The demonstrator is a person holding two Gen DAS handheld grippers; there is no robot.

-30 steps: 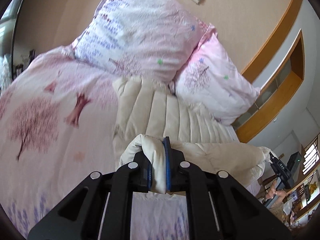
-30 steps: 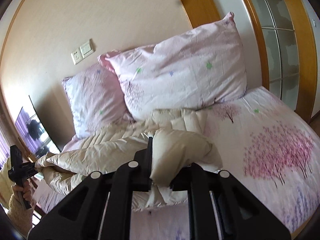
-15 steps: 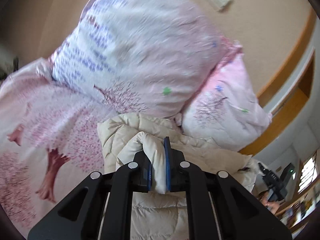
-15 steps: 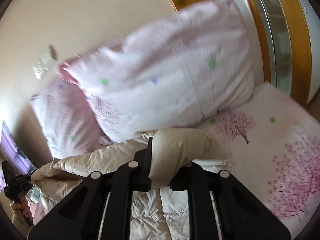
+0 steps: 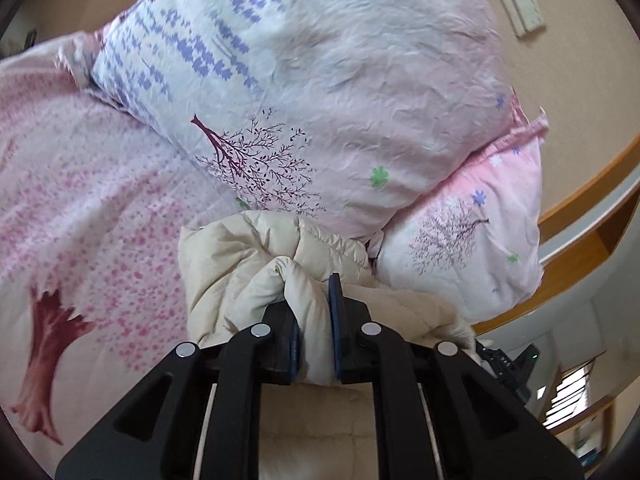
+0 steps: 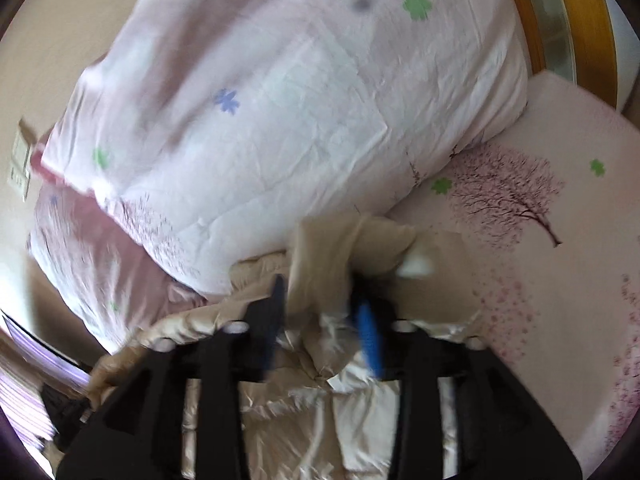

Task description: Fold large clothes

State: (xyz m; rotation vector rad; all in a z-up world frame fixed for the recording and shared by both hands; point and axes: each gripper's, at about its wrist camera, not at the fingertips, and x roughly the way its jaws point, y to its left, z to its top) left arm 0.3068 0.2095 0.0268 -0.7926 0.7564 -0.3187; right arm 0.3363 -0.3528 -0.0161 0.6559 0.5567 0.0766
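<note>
In the left wrist view, the left gripper (image 5: 313,328) had its two fingers pressed in on a thick fold of the cream quilted jacket (image 5: 240,264), the padding bulging out between the blue pads. The jacket lay bunched on the pink tree-print bedspread (image 5: 80,208), its far edge touching the foot of the large pillow (image 5: 320,80); a second, pinker pillow (image 5: 472,232) sat just beside it to the right. More quilted cream fabric filled the bottom of the frame beneath the gripper.

The right wrist view was smeared by motion. The right gripper (image 6: 320,312) showed its fingers set wider apart, with a wad of the jacket (image 6: 340,252) between them — whether the pads were truly gripping it or letting it go I could not tell from the blur. The jacket here also butted against a pillow (image 6: 300,100), with the bedspread (image 6: 560,280) bare to the right.

The likely trouble was the fabric itself. It looked slick and puffy, so a folded edge brought this far could spring back or slide once released, more so if one side let go before the other. The pillows crowded the far edge — the jacket could ride up against them and the fold land crooked.
</note>
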